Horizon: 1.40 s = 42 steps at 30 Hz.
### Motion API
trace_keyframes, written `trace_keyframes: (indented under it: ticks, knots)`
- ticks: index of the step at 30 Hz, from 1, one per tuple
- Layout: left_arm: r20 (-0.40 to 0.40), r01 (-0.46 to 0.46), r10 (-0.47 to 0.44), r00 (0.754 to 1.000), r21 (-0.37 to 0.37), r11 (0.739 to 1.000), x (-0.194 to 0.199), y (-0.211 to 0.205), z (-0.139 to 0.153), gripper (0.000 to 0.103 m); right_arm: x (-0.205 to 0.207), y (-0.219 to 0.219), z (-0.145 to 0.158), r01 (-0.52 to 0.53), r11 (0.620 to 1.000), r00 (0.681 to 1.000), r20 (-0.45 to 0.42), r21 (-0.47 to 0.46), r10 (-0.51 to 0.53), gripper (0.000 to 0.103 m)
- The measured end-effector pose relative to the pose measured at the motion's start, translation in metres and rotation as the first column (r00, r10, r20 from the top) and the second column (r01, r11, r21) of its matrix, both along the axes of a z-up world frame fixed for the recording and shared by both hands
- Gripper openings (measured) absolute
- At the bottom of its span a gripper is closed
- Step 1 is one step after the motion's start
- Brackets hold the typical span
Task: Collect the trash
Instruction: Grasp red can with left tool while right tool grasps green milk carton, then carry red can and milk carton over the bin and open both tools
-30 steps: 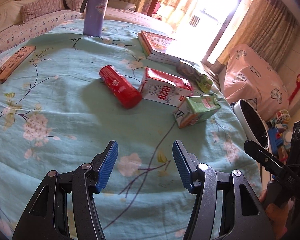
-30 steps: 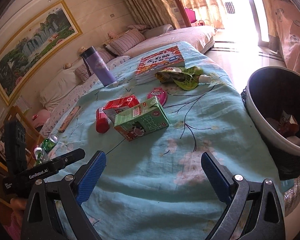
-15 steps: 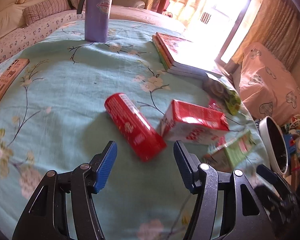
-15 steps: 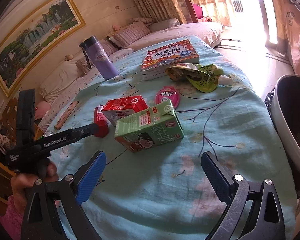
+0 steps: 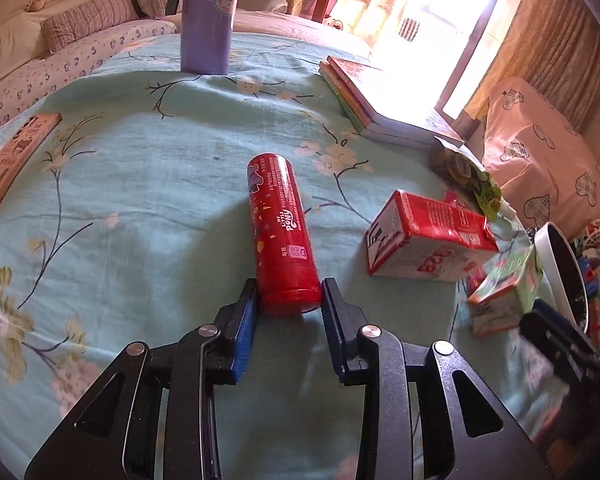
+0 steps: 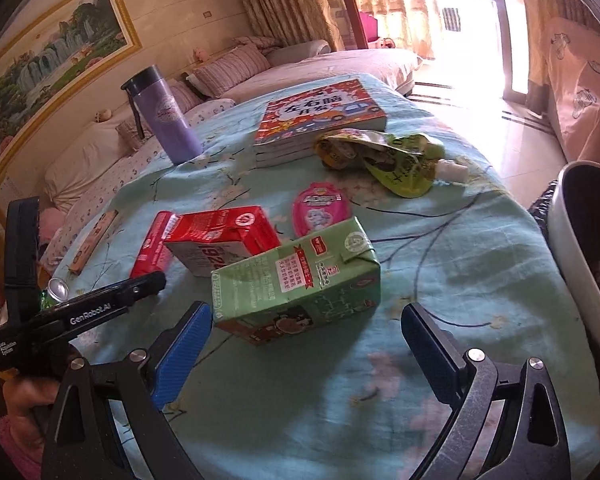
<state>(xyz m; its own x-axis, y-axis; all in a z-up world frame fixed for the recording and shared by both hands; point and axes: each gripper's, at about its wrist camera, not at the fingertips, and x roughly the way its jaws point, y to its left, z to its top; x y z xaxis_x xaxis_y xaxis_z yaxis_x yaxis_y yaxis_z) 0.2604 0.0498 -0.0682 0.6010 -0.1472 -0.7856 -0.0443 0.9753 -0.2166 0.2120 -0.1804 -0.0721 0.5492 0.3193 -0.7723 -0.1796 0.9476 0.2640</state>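
Left wrist view: a red cylindrical snack can (image 5: 281, 232) is seen lying on its side on the pale blue floral tablecloth (image 5: 148, 184), its near end set between the blue pads of the left gripper (image 5: 289, 300). The pads are closed in against both sides of the can's base. Just right of the can, a red and white drink carton (image 5: 424, 240) is laid flat, and beyond that carton a green drink carton (image 5: 504, 292) is seen near the tablecloth's edge. Further right of the can, the white rim of a dark-lined trash bin (image 5: 556, 264) is shown beside the table. Behind the can a purple tumbler (image 5: 210, 16) is stood upright, with a stack of books (image 5: 372, 104) to its right.

In the right wrist view, the green carton (image 6: 300, 280) is found just ahead of the right gripper (image 6: 306, 332), whose fingers are spread wide apart and touch nothing. A pink foil-lidded cup (image 6: 320, 210) and a crumpled green pouch (image 6: 384, 156) are seen beyond it.
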Motion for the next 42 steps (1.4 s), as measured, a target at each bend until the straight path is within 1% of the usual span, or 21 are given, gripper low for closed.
trace_keyframes:
  ticks: [2, 5, 7, 8, 9, 10, 12, 14, 19, 20, 21, 22, 23, 24, 25, 26, 27, 28, 31, 37, 42]
  knots:
    - [-0.006, 0.018, -0.018, 1.0, -0.009, 1.0, -0.01, 0.003, 0.0, 0.03, -0.006, -0.02, 0.002, 0.045, 0.999, 0.999, 0.003, -0.021, -0.045, 0.096]
    - [-0.014, 0.033, -0.034, 0.999, -0.016, 0.999, -0.023, 0.005, 0.002, 0.03, -0.015, -0.053, 0.002, 0.11, 0.994, 0.994, -0.018, -0.017, -0.111, 0.096]
    - [-0.009, 0.03, -0.031, 0.999, -0.013, 0.999, -0.027, 0.004, 0.004, 0.035, -0.021, -0.069, 0.003, 0.149, 0.989, 0.988, -0.029, -0.006, -0.149, 0.098]
    - [-0.003, 0.025, -0.025, 1.0, -0.008, 1.0, -0.028, 0.005, 0.005, 0.044, -0.024, -0.073, 0.005, 0.16, 0.987, 0.987, -0.037, 0.026, -0.159, 0.098]
    - [0.002, 0.018, -0.018, 1.0, -0.004, 1.0, -0.027, 0.004, 0.005, 0.052, -0.026, -0.076, 0.006, 0.163, 0.985, 0.986, -0.046, 0.064, -0.16, 0.098]
    - [0.006, 0.007, -0.007, 1.0, 0.001, 1.0, -0.026, 0.005, 0.006, 0.055, -0.027, -0.074, 0.008, 0.164, 0.983, 0.986, -0.048, 0.084, -0.16, 0.098]
    - [0.005, -0.005, 0.005, 1.0, 0.006, 1.0, -0.022, 0.005, 0.006, 0.057, -0.027, -0.066, 0.012, 0.156, 0.979, 0.987, -0.046, 0.129, -0.151, 0.098]
    - [0.014, -0.016, 0.015, 1.0, 0.018, 1.0, -0.016, 0.005, 0.005, 0.058, -0.021, -0.055, 0.011, 0.155, 0.979, 0.987, -0.054, 0.132, -0.149, 0.098]
    - [0.01, -0.013, 0.012, 1.0, 0.076, 0.997, -0.002, 0.002, -0.002, 0.057, -0.002, -0.04, -0.005, 0.186, 0.974, 0.98, -0.094, 0.13, -0.175, 0.096]
    - [0.011, -0.009, 0.008, 1.0, 0.082, 0.997, -0.001, 0.001, -0.003, 0.054, 0.001, -0.038, -0.009, 0.19, 0.973, 0.979, -0.106, 0.132, -0.177, 0.096]
    - [0.014, -0.006, 0.005, 1.0, 0.085, 0.996, 0.0, 0.001, -0.003, 0.042, 0.004, -0.036, -0.012, 0.193, 0.973, 0.978, -0.105, 0.125, -0.18, 0.096]
    - [0.016, -0.004, 0.003, 1.0, 0.088, 0.996, 0.0, 0.001, -0.003, 0.036, 0.005, -0.034, -0.012, 0.192, 0.976, 0.979, -0.087, 0.108, -0.183, 0.092]
    - [0.015, 0.002, -0.003, 1.0, 0.08, 0.997, 0.0, 0.001, -0.003, 0.033, 0.007, -0.031, -0.013, 0.188, 0.979, 0.98, -0.081, 0.085, -0.181, 0.088]
    - [0.017, 0.007, -0.008, 1.0, 0.07, 0.998, -0.001, 0.003, -0.002, 0.033, 0.008, -0.029, -0.013, 0.185, 0.98, 0.981, -0.077, 0.073, -0.18, 0.072]
    - [0.016, 0.012, -0.013, 1.0, 0.06, 0.998, -0.002, 0.004, -0.002, 0.033, 0.008, -0.029, -0.013, 0.179, 0.981, 0.982, -0.074, 0.079, -0.173, 0.062]
    - [0.015, 0.015, -0.016, 1.0, 0.051, 0.999, -0.004, 0.004, -0.001, 0.033, 0.008, -0.03, -0.013, 0.169, 0.981, 0.984, -0.079, 0.092, -0.162, 0.06]
    - [0.014, 0.021, -0.021, 1.0, 0.037, 0.999, -0.007, 0.003, 0.0, 0.033, 0.007, -0.031, -0.011, 0.16, 0.982, 0.985, -0.077, 0.095, -0.153, 0.051]
    - [0.014, 0.027, -0.028, 1.0, 0.018, 0.999, -0.01, 0.002, 0.0, 0.033, 0.004, -0.031, -0.008, 0.151, 0.984, 0.987, -0.067, 0.093, -0.145, 0.05]
    - [0.024, 0.059, -0.058, 0.998, -0.03, 0.998, -0.024, -0.006, 0.006, 0.033, -0.007, -0.035, -0.001, 0.122, 0.987, 0.992, -0.055, 0.103, -0.117, 0.048]
    - [0.051, 0.145, -0.141, 0.989, -0.074, 0.987, -0.058, -0.042, 0.02, 0.033, -0.038, -0.053, 0.012, 0.087, 0.99, 0.996, -0.029, 0.114, -0.084, 0.048]
    - [0.062, 0.219, -0.216, 0.975, -0.062, 0.974, -0.079, -0.077, 0.027, 0.033, -0.051, -0.062, 0.018, 0.081, 0.996, 0.996, -0.023, 0.041, -0.081, 0.048]
